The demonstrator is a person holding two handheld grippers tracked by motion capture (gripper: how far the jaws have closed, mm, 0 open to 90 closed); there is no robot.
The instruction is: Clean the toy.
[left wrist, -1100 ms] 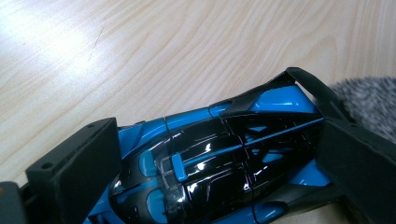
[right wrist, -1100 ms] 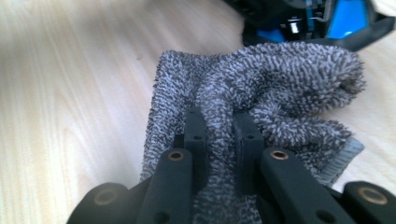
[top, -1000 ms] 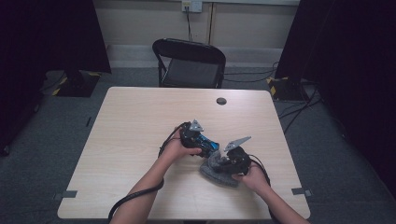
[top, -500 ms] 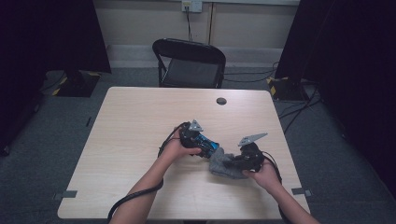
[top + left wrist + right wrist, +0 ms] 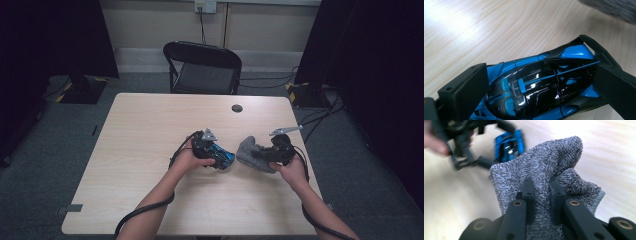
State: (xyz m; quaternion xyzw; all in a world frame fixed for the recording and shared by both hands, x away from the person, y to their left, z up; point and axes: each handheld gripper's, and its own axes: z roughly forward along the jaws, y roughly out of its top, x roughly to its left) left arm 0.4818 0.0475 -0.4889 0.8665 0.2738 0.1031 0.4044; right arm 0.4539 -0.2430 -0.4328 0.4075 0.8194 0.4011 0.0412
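Observation:
A blue and black toy car lies on the light wooden table. My left gripper is shut on the toy car, one black jaw against each side of it. A grey terry cloth is pinched between the narrow jaws of my right gripper. In the high view the right gripper holds the cloth just right of the car, lifted a little off the table. The car and the left gripper show blurred beyond the cloth.
A black folding chair stands at the table's far side. A small dark round cap sits in the tabletop near the far edge. Cables trail from both grippers toward the person's forearms.
The right gripper has carried the grey cloth away from the car, to the right and slightly up. The left gripper and the car have stayed in place.

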